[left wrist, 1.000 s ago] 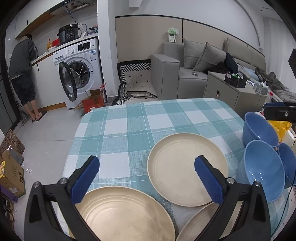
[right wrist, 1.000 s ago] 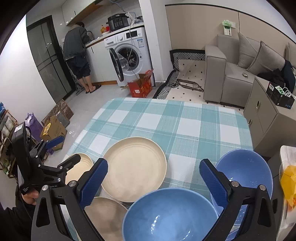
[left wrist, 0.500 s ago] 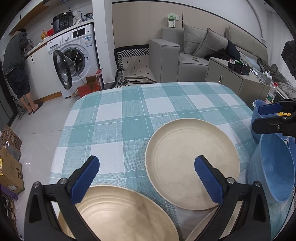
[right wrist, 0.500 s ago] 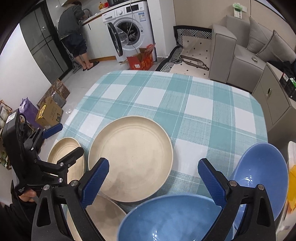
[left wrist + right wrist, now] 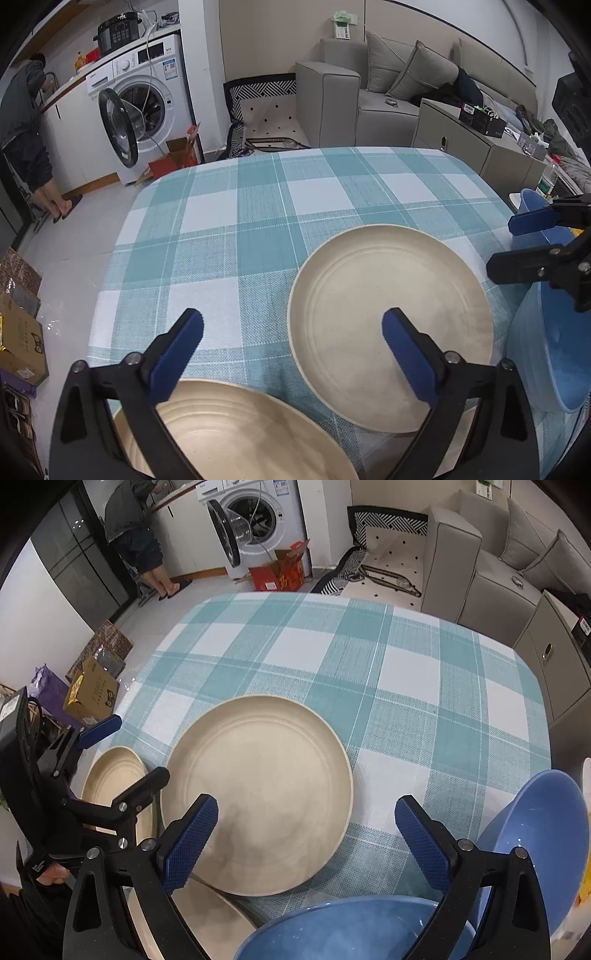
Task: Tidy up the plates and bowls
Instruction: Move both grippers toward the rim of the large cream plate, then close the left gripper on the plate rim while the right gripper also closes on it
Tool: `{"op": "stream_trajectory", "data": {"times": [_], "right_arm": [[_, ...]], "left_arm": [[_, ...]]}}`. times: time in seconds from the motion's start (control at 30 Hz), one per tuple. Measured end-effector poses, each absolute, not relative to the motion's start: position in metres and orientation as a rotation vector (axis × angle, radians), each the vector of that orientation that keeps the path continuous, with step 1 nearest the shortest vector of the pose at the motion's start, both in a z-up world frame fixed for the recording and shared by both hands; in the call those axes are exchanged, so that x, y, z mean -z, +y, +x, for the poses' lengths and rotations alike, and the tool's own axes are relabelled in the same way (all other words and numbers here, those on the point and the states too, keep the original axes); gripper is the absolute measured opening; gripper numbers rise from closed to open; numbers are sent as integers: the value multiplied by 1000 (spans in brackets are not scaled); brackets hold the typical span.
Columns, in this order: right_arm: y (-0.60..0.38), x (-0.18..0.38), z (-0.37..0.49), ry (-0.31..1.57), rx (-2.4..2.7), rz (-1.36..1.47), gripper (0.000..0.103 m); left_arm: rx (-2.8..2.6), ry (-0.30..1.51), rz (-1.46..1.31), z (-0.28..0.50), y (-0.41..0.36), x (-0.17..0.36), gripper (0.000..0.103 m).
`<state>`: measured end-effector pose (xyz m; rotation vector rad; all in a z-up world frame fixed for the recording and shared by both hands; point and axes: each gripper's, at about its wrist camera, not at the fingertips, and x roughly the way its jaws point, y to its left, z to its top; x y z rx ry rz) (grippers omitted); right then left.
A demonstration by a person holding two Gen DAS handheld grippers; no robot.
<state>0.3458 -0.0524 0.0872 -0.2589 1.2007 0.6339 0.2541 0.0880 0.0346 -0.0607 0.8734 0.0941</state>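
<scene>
Three cream plates lie on the checked tablecloth: a large middle plate (image 5: 388,325) (image 5: 258,790), a left plate (image 5: 229,432) (image 5: 114,782) and a near plate (image 5: 210,919) partly under the middle one. Two blue bowls sit at the right: a near bowl (image 5: 351,926) (image 5: 550,350) and a right bowl (image 5: 543,834). My left gripper (image 5: 291,354) (image 5: 125,755) hovers over the left plate's far rim. Its jaws are closing, and the pads touch nothing. My right gripper (image 5: 306,840) (image 5: 517,243) stands open above the near bowl's rim and the middle plate, holding nothing.
The tablecloth (image 5: 369,672) is bare beyond the plates. A person (image 5: 136,528) stands at the counter beside a washing machine (image 5: 144,107) with its door open. Cardboard boxes (image 5: 92,694) lie on the floor at the left. A grey sofa (image 5: 369,96) and cabinet (image 5: 480,147) stand behind the table.
Both grippers have sunk toward the table and tilted further down, so plates and bowls look larger. The left jaws stand slightly narrower than before.
</scene>
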Motion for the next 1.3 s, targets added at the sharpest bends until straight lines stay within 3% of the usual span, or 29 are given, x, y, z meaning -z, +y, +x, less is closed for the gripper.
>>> {"op": "stream_trajectory", "data": {"times": [0.67, 0.73, 0.97, 1.13, 1.3], "right_arm": [[-38, -51, 363, 1339, -608, -309, 85], [-38, -46, 367, 1359, -607, -308, 81], [-36, -30, 374, 1408, -593, -320, 78], [-31, -22, 377, 1425, -579, -329, 71], [-30, -21, 378, 1426, -580, -325, 64]], "left_arm": [[-47, 952, -65, 265, 82, -14, 89], [-38, 972, -74, 268, 82, -10, 70], [-14, 1018, -97, 271, 81, 0, 65], [-8, 1027, -95, 271, 80, 0, 54], [-4, 1032, -92, 269, 80, 0, 52]]}}
